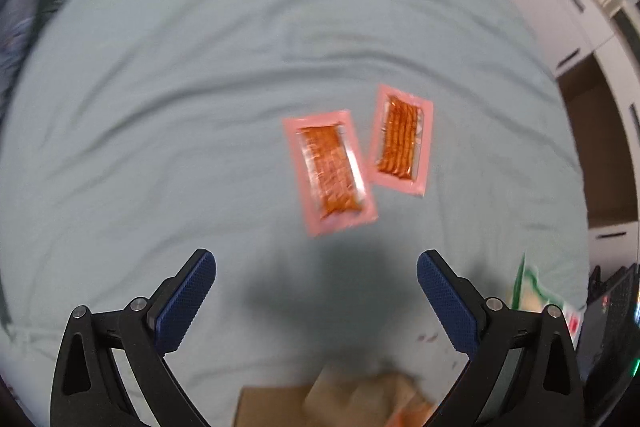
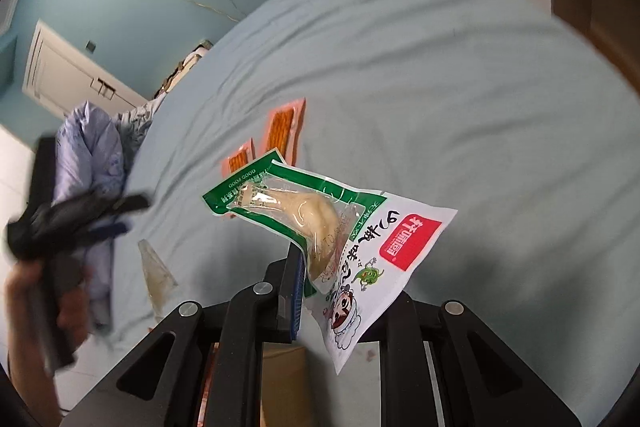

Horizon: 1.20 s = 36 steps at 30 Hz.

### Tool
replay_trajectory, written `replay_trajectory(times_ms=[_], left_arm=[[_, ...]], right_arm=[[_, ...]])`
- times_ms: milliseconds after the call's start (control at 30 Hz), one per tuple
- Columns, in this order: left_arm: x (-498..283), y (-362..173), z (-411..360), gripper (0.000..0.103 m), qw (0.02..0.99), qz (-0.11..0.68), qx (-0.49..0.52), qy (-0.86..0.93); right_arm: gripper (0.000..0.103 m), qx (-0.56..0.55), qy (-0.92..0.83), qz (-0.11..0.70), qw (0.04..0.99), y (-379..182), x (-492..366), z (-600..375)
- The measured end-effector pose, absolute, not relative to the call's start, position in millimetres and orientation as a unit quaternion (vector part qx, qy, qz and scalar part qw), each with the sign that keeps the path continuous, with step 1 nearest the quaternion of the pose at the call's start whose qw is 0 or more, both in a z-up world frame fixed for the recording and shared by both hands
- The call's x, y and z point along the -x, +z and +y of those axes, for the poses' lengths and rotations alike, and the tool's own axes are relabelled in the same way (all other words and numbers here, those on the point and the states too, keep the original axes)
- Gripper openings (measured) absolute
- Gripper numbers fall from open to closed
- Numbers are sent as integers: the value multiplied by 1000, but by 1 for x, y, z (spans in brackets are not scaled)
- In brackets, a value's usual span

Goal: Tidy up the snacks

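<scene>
Right hand-held gripper (image 2: 304,291) pinches the green-and-white plastic snack pouch (image 2: 320,223) above the bed (image 2: 440,87) for sorting; left hand-held gripper (image 1: 316,291) hovers wide open, empty.

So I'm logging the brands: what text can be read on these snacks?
"GOOD FOOD": upside down on the green border of the white-and-green clear-windowed snack pouch clamped in the right gripper.
Its Chinese characters: not clearly readable.
Two pink-edged orange snack packets: no readable text.

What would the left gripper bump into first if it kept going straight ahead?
Probably the nearer pink snack packet, which lies on the blue sheet just ahead of the open left gripper; depth is hard to judge.
</scene>
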<state>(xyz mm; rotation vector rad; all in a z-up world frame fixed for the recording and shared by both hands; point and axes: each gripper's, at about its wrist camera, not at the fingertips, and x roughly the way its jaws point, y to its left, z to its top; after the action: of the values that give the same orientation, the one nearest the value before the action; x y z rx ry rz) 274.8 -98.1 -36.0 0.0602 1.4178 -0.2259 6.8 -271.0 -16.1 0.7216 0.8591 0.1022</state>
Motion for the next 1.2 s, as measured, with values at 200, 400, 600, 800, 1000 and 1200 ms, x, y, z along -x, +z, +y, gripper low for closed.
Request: replay_trajectory(times_ms=[200, 400, 600, 800, 1000, 1200], left_arm=[[-326, -103, -133, 103, 711, 698, -68, -50], [-336, -140, -131, 81, 690, 721, -41, -44], [-324, -100, -118, 32, 734, 677, -20, -46], [-265, -8, -91, 32, 783, 615, -9, -91], [-122, 40, -50, 33, 783, 593, -24, -183], [-41, -1, -39, 40, 766, 611, -14, -202]], right_arm=[[13, -340, 54, 418, 841, -18, -22, -285], [13, -332, 66, 425, 840, -26, -36, -282], [13, -320, 68, 427, 843, -25, -37, -282], [13, -311, 57, 422, 850, -22, -31, -278], [13, -306, 54, 415, 855, -13, -17, -269], [13, -292, 53, 419, 858, -10, -8, -257]])
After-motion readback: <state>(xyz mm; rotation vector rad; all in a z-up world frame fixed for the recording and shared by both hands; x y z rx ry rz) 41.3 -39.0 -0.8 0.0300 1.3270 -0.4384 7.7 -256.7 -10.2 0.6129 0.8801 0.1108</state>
